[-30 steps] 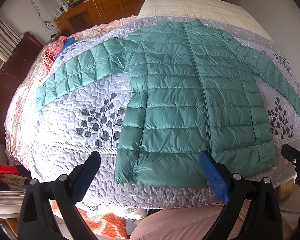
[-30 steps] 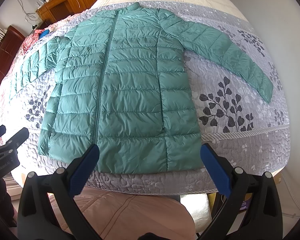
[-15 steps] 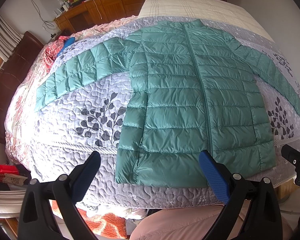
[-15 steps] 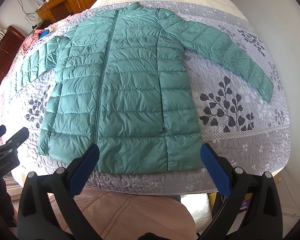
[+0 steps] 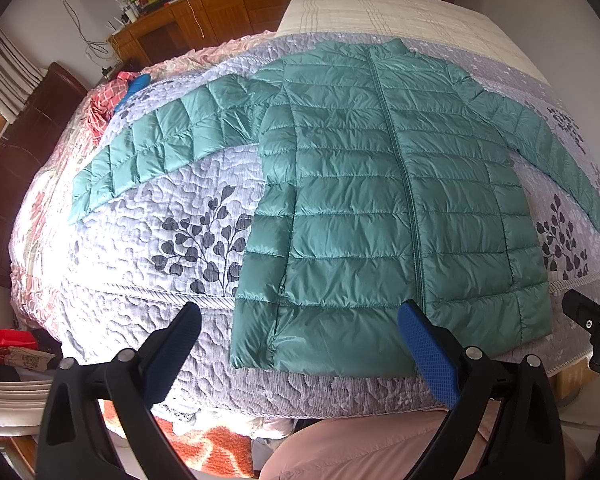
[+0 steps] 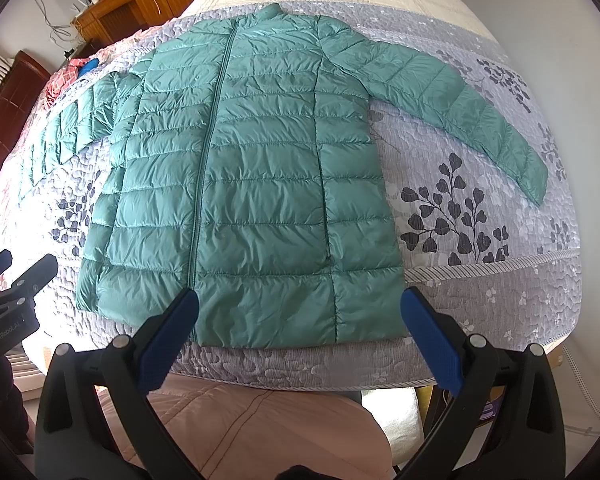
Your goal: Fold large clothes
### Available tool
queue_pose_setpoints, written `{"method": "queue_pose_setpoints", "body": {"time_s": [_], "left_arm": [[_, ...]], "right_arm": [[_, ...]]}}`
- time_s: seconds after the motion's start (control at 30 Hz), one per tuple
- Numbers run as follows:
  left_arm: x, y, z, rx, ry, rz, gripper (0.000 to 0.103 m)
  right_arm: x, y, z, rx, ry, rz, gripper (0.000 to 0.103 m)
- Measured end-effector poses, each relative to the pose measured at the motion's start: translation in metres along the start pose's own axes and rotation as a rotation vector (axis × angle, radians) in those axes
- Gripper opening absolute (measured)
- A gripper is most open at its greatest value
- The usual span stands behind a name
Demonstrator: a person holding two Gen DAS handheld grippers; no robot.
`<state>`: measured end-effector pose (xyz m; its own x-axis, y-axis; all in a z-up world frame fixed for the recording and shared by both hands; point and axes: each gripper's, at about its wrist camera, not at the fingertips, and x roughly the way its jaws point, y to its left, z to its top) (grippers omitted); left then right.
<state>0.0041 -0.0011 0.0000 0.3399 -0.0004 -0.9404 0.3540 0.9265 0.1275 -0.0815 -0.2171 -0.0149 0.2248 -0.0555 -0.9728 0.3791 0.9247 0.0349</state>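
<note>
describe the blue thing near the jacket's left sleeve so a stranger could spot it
Start at the bed under its grey leaf-print quilt, where the green puffer jacket lies flat. Beyond its outstretched left sleeve sits crumpled red checked cloth; the small blue object lies on it, the only bright blue there.

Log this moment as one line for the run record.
stage: pre-fold | jacket: flat on bed, zipped, sleeves spread | left gripper: open, empty | right gripper: open, empty, near hem
</note>
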Motion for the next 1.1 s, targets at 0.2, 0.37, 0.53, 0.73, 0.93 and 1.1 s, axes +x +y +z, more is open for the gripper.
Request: {"method": "queue_pose_setpoints", "body": {"time_s": [0.2,0.37,0.53,0.73,0.93,1.1], "left_arm": [[0.0,0.0,0.001,0.0,0.0,0.0,0.098],[0.0,0.0,0.0,0.0,0.001,0.0,0.098],[0.0,0.0,0.0,0.0,0.0,0.0,0.098],[0.0,0.0,0.0,0.001,-0.001,0.0,0.098],[0.005,0.002,0.003,0.002,-0.005,0.001,0.098],[0.005,-0.007,0.009,0.01,-0.015,-0.003,0.098]], "right_arm": [[0.0,0.0,0.001,-0.001,0.0,0.0,0.1],[0.001,0.001,0.002,-0.001,0.001,0.0,0.1],[0.001,0.001,0.002,0.0,0.0,0.0,0.1],[0.001,0.0,0.003,0.0,0.0,0.0,0.1],[0.0,-0.002,0.005,-0.001,-0.01,-0.006,0.1],[-0.004,-0.014,0.009,0.019,-0.045,0.026,0.1]]}}
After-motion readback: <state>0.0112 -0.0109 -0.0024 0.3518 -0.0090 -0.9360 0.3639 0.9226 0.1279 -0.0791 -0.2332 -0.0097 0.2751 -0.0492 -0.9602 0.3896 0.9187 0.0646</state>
